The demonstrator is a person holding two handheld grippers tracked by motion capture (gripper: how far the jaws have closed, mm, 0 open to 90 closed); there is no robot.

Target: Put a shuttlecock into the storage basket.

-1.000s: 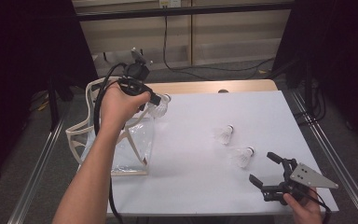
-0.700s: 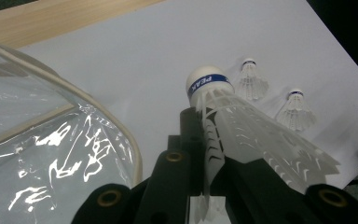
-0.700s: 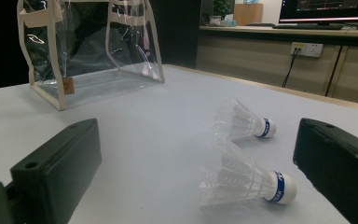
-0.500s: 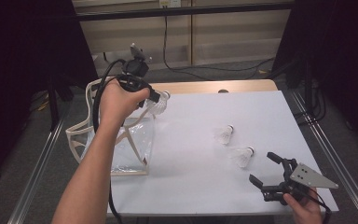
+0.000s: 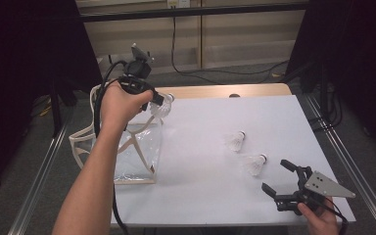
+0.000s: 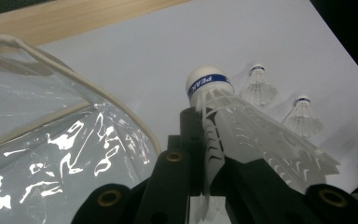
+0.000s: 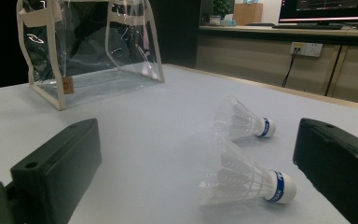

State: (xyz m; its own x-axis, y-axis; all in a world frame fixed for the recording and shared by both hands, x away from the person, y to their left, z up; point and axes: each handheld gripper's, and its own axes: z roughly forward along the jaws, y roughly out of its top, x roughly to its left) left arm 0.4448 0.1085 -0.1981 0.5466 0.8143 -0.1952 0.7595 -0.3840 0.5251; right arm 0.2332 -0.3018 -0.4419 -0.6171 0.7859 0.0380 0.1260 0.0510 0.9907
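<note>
While gripping a shuttlecock (image 6: 242, 135), left gripper (image 5: 157, 101) (fingers clamped), beside clear bag (image 5: 127, 147).

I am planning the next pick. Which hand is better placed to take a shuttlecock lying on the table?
Right. The right gripper rests open beside the nearest shuttlecock, while the left gripper is shut on a held shuttlecock over the clear bag.

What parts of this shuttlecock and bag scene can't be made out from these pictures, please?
- Held shuttlecock: skirt base hidden between the left gripper jaws in the left gripper view.
- Clear bag: mouth covered by the forearm in the high view; top cut off in the right gripper view.
- Cork lettering on the two lying shuttlecocks: too small.
</note>
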